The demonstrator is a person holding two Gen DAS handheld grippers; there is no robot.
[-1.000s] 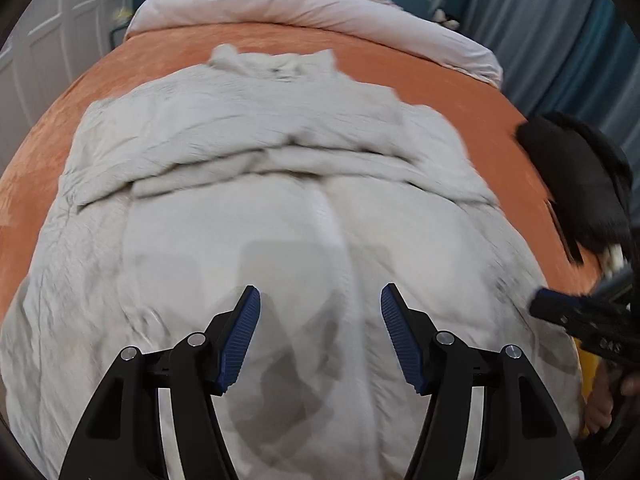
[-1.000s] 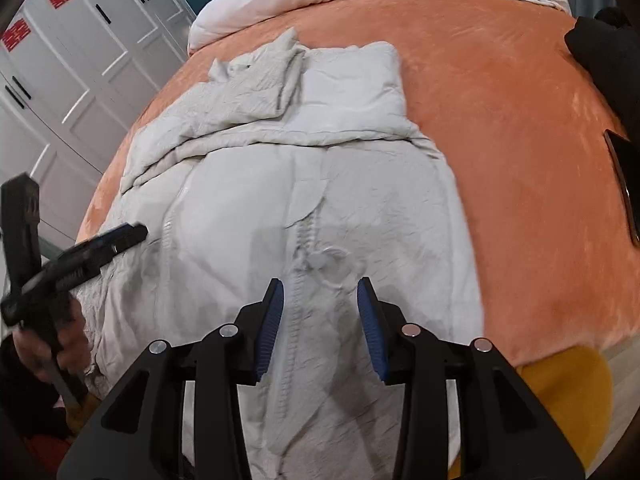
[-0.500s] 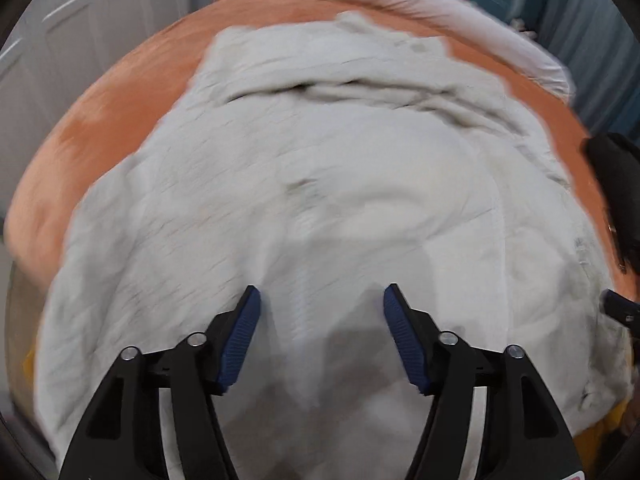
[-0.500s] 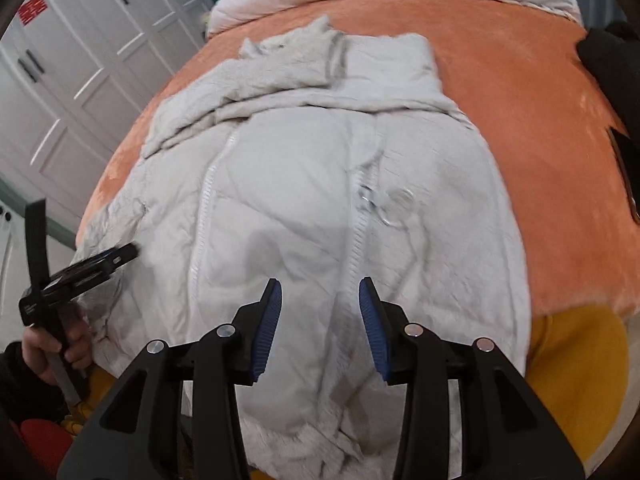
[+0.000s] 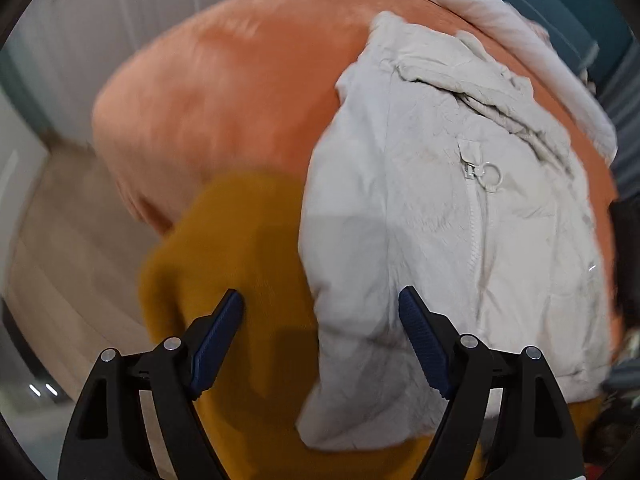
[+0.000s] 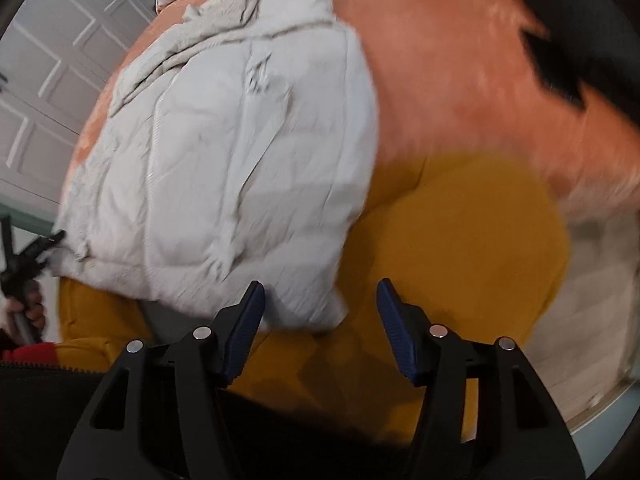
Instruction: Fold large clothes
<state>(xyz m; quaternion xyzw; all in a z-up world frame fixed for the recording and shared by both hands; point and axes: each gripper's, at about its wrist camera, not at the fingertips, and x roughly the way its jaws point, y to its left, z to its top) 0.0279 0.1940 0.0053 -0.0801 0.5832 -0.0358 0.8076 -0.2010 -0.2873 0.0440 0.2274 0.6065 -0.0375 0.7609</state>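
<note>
A large off-white padded jacket (image 5: 448, 216) lies on the orange bed cover (image 5: 224, 92), its hem hanging over the near edge; it also shows in the right wrist view (image 6: 240, 152). A zipper pull ring (image 5: 490, 172) shows on its front. My left gripper (image 5: 320, 320) is open and empty, over the jacket's near left hem corner. My right gripper (image 6: 320, 312) is open and empty, over the jacket's near right hem corner. The left gripper also shows in the right wrist view (image 6: 44, 246) at the jacket's left edge.
A mustard-yellow sheet (image 6: 460, 240) covers the bed's near end below the orange cover. A black garment (image 6: 576, 40) lies at the far right of the bed. A pale duvet (image 5: 480, 8) lies at the head. White cupboard doors (image 6: 52, 64) stand to the left.
Both grippers have pulled back toward the bed's near edge and spread apart, left going left and right going right. The right jaws have opened wider. The jacket has stayed in place.
</note>
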